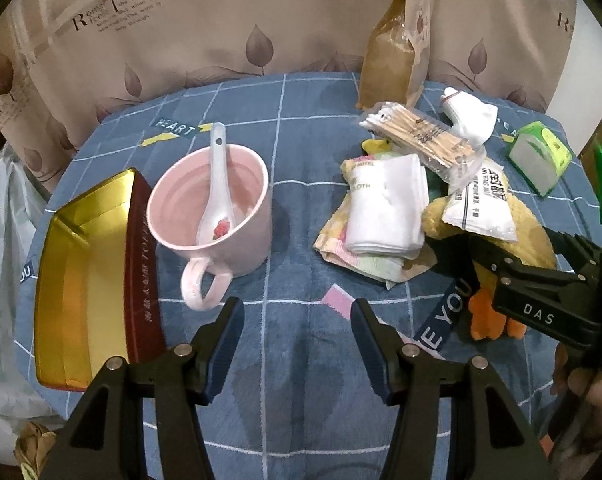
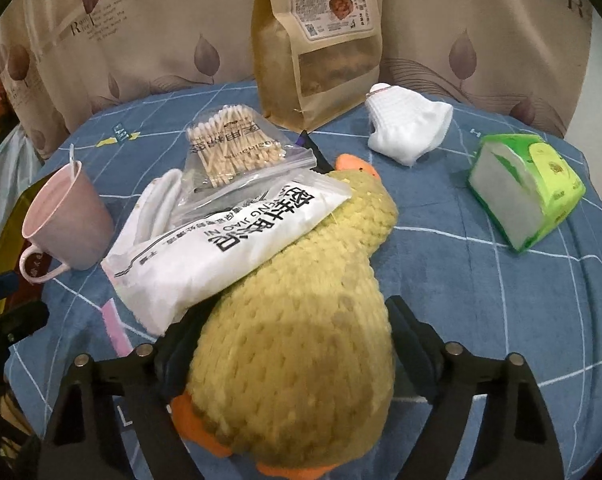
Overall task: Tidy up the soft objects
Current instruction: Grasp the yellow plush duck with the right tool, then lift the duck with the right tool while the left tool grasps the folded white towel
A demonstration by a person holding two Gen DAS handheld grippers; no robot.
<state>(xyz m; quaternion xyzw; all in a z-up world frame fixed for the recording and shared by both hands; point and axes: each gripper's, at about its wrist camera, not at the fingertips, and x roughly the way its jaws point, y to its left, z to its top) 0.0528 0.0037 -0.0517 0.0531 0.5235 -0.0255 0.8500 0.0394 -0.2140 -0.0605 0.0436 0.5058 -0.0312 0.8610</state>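
The right gripper [image 2: 289, 364] has its fingers spread wide around the lower body of the plush duck [image 2: 301, 320], one finger on each flank, though whether they already press into the plush cannot be told. The duck lies on the blue checked tabletop [image 2: 481, 320] with its beak pointing away, and a white sachet [image 2: 225, 248] leans across its back, with a bag of cotton swabs [image 2: 237, 156] resting just behind that. The left gripper [image 1: 297, 344] hovers with fingers open and empty, above bare cloth between the pink mug [image 1: 217, 216] and the folded towels [image 1: 385, 208].

To do this grasp well, the right fingers should probably close low on the duck's thick middle, squeezing enough that the soft body does not slip. The lift looks best done slowly and tilted, so the sachet slides off rather than riding along. The gold-lined box [image 1: 85, 276] at the left seems the likely destination
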